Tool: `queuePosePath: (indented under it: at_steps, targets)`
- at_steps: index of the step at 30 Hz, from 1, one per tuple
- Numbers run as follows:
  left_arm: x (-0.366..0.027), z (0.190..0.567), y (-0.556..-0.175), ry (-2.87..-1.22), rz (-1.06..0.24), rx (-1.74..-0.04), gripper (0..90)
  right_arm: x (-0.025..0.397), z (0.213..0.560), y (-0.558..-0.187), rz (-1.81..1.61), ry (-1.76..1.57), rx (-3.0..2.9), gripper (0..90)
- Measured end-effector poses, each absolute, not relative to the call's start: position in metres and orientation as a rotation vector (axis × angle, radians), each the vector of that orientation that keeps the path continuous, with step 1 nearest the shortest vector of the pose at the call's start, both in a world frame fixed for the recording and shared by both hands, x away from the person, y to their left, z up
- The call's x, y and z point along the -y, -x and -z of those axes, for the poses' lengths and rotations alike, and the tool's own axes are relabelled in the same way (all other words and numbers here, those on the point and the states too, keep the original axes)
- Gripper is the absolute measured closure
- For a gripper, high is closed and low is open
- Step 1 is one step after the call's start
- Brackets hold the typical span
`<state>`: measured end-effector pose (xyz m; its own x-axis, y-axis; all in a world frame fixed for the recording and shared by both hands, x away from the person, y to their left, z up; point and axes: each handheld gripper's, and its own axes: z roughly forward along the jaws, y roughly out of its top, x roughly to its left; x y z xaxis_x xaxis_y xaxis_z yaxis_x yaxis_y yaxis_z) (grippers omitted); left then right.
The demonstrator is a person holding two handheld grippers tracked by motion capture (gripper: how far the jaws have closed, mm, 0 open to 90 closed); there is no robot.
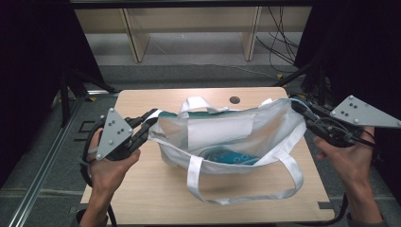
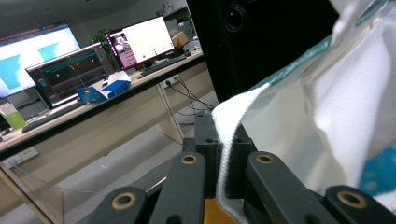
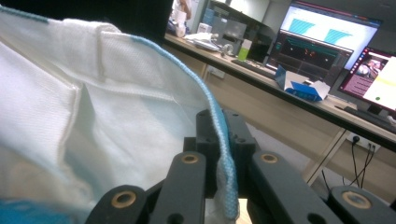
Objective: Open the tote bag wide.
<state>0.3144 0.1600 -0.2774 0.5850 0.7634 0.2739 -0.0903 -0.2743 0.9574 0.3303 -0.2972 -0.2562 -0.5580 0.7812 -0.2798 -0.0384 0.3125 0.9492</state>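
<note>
Two loose white straps (image 1: 246, 187) trail toward the tabletop's (image 1: 156, 203) near edge from a white tote bag (image 1: 227, 130) at its middle, something blue (image 1: 227, 157) inside. Left tool (image 1: 152, 118) and right tool (image 1: 298, 108) each clamp the rim, holding it wide.

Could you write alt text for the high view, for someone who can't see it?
Two hand-held grippers, left and right, pinch opposite rims of a white tote bag and hold it open over a wooden table. Something blue lies inside.
</note>
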Motion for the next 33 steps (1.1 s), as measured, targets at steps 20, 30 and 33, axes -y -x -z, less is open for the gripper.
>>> queuePosePath:
  at_steps: [20, 30, 33]
  targets:
    - [-0.168, 0.335, -0.381, -1.659, -0.768, -0.746, 86.5, 0.285, 0.299, -0.389, -1.223, -0.773, -1.867, 86.8]
    - [-0.161, 0.368, -0.392, -1.707, -0.740, -0.768, 84.8, 0.285, 0.329, -0.398, -1.169, -0.825, -1.890, 86.7]
    - [-0.159, 0.380, -0.395, -1.763, -0.723, -0.766, 82.8, 0.287, 0.343, -0.402, -1.161, -0.863, -1.922, 86.7]
